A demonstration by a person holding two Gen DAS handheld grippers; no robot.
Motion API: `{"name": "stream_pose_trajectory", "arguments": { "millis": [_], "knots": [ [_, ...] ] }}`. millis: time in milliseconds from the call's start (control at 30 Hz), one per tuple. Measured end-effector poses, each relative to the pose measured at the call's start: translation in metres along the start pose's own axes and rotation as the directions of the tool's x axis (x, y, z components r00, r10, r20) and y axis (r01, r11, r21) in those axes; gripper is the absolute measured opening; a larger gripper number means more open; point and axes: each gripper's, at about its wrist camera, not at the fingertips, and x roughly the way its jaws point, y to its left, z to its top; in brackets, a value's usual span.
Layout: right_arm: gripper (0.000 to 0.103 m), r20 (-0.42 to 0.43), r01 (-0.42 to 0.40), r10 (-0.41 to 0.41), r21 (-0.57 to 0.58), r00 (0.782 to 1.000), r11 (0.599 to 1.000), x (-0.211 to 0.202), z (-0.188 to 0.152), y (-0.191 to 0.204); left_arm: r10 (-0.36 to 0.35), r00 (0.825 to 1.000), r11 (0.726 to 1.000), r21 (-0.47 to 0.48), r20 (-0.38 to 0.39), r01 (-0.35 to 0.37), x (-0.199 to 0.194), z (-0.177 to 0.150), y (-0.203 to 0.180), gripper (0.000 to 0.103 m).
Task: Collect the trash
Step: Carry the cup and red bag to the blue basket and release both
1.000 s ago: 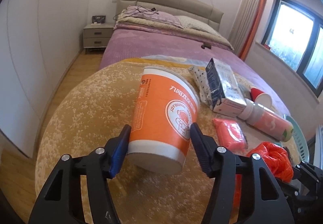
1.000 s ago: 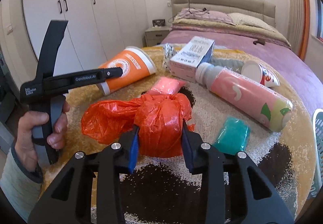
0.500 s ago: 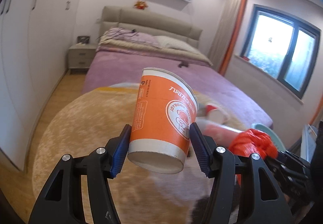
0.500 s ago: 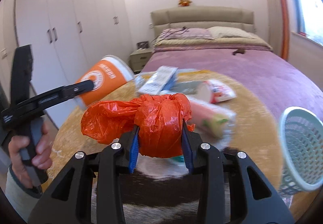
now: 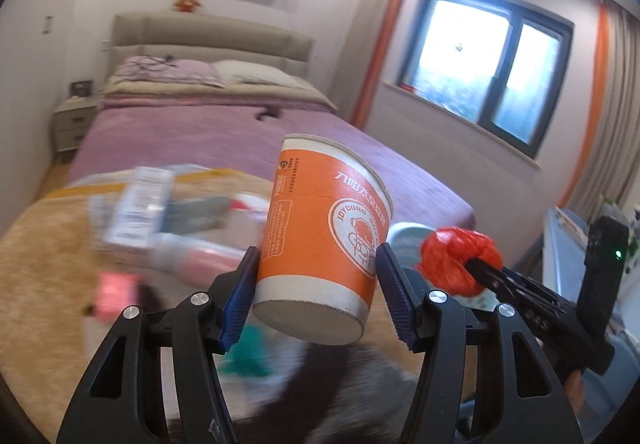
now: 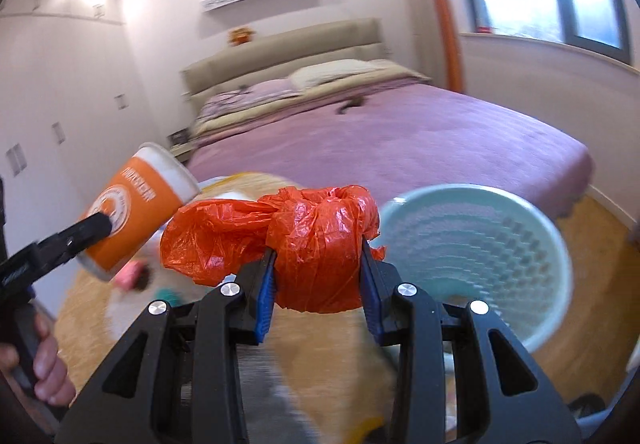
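Bed [image 5: 224, 132], purple-covered, with a beige headboard, is seen beyond all other items, a window [image 5: 492, 60] being set in the wall to its right. Beige fleece cover [image 5: 44, 244], spread at the foot of the bed, carries a blurred litter of items: a white box [image 5: 136, 212], a pink bottle [image 5: 200, 256], a pink packet [image 5: 114, 296] and a teal packet [image 5: 248, 356]. Basket [image 6: 480, 264], pale green with perforated walls, is placed on the floor off the foot corner of the bed, nearer the camera, its mouth open upward. Orange paper cup [image 5: 324, 240], white-rimmed and printed with a round logo, is held tilted in the air in front of the bed, its base toward the camera; it is clamped at its lower sides by the jaws of the left gripper [image 5: 316, 300]. Orange plastic bag [image 6: 304, 240], knotted and crumpled, is held in the air between the cup and the basket, left of the basket's rim; it is pinched by the jaws of the right gripper [image 6: 318, 296], which are set narrow around it.
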Motion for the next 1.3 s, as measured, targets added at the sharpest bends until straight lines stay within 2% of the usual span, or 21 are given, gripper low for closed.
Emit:
{"name": "stream_pose_trajectory", "arguments": {
  "millis": [233,400,467,567,600,667,700,967,1100,1200,1300],
  "knots": [
    [0.033,-0.017,0.152,-0.151,0.102,0.988,0.983,0.009,0.005,-0.084,-0.105,0.989,0.993,0.035,-0.105,0.109,0.065,-0.006,-0.066,0.057],
    [0.034,-0.109,0.245,-0.229,0.158,0.967,0.957,0.035,0.003,-0.136,-0.124,0.977,0.99,0.043,-0.171,0.133,0.111,-0.01,-0.097,0.057],
    [0.034,-0.135,0.263,-0.242,0.171,0.961,0.949,0.044,0.0,-0.143,-0.126,0.972,0.989,0.046,-0.196,0.138,0.128,-0.013,-0.106,0.057],
    [0.04,-0.159,0.289,-0.262,0.182,0.952,0.94,0.053,-0.003,-0.156,-0.128,0.967,0.988,0.062,-0.22,0.145,0.147,-0.018,-0.117,0.057],
    [0.047,-0.17,0.284,-0.254,0.192,0.952,0.939,0.056,-0.004,-0.16,-0.133,0.967,0.987,0.064,-0.219,0.15,0.151,-0.019,-0.118,0.058],
    [0.055,-0.177,0.28,-0.247,0.203,0.953,0.938,0.057,-0.005,-0.163,-0.144,0.964,0.986,0.05,-0.222,0.159,0.152,-0.021,-0.118,0.073],
    [0.059,-0.177,0.282,-0.248,0.204,0.952,0.937,0.056,-0.007,-0.164,-0.145,0.965,0.987,0.042,-0.22,0.157,0.151,-0.021,-0.117,0.074],
    [0.059,-0.14,0.243,-0.218,0.202,0.966,0.949,0.042,-0.006,-0.153,-0.135,0.974,0.989,0.032,-0.183,0.143,0.123,-0.023,-0.101,0.074],
    [0.059,-0.108,0.204,-0.188,0.17,0.976,0.964,0.032,-0.002,-0.13,-0.12,0.981,0.992,0.031,-0.152,0.126,0.1,-0.022,-0.09,0.074],
    [0.059,-0.083,0.16,-0.149,0.144,0.985,0.977,0.025,0.001,-0.107,-0.159,0.978,0.987,-0.017,-0.135,0.159,0.077,-0.022,-0.072,0.074],
    [0.059,-0.062,0.108,-0.102,0.118,0.993,0.987,0.02,0.006,-0.086,-0.135,0.985,0.991,-0.035,-0.107,0.132,0.054,-0.022,-0.055,0.074]
  ]
}}
